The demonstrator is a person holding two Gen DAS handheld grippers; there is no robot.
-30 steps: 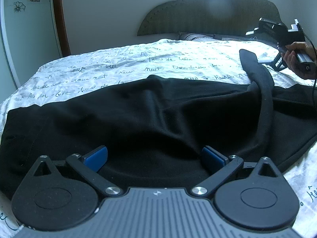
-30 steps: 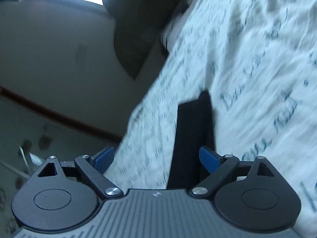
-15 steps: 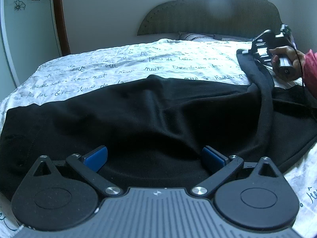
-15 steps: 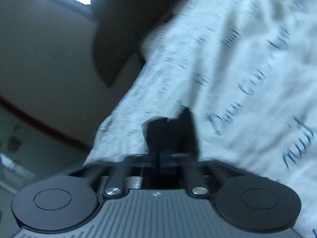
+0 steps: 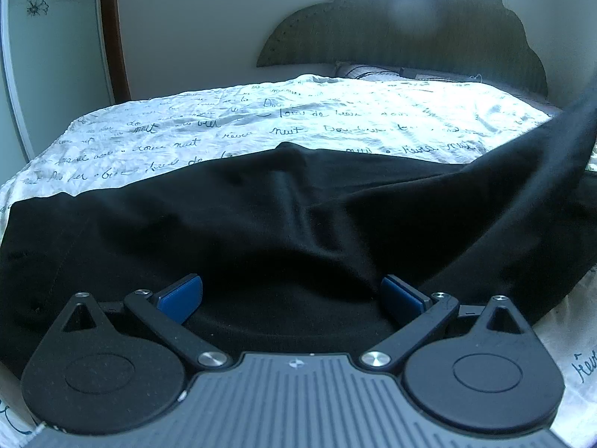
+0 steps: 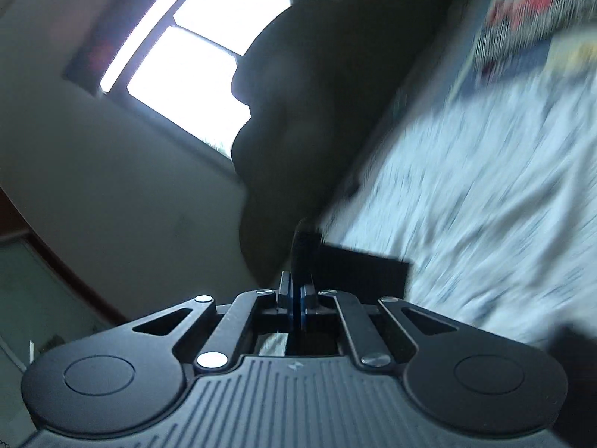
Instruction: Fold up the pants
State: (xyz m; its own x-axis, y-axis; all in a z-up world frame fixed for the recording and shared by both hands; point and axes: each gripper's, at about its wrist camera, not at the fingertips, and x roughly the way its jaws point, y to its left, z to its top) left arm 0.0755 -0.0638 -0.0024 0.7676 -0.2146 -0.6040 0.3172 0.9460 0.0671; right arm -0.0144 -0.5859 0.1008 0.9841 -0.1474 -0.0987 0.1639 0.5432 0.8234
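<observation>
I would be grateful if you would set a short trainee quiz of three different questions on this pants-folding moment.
1. True or false: the left tool stands open over the black pants.
2. What does the right tool grip? A) a pillow B) a strip of the black pants C) nothing
3. Fill in: the pants lie on a white bedsheet printed with dark ______.

Key:
1. True; its blue pads stand wide apart with cloth beneath, not pinched.
2. B; its pads are shut on a dark strip of the black pants.
3. Handwriting.
</observation>
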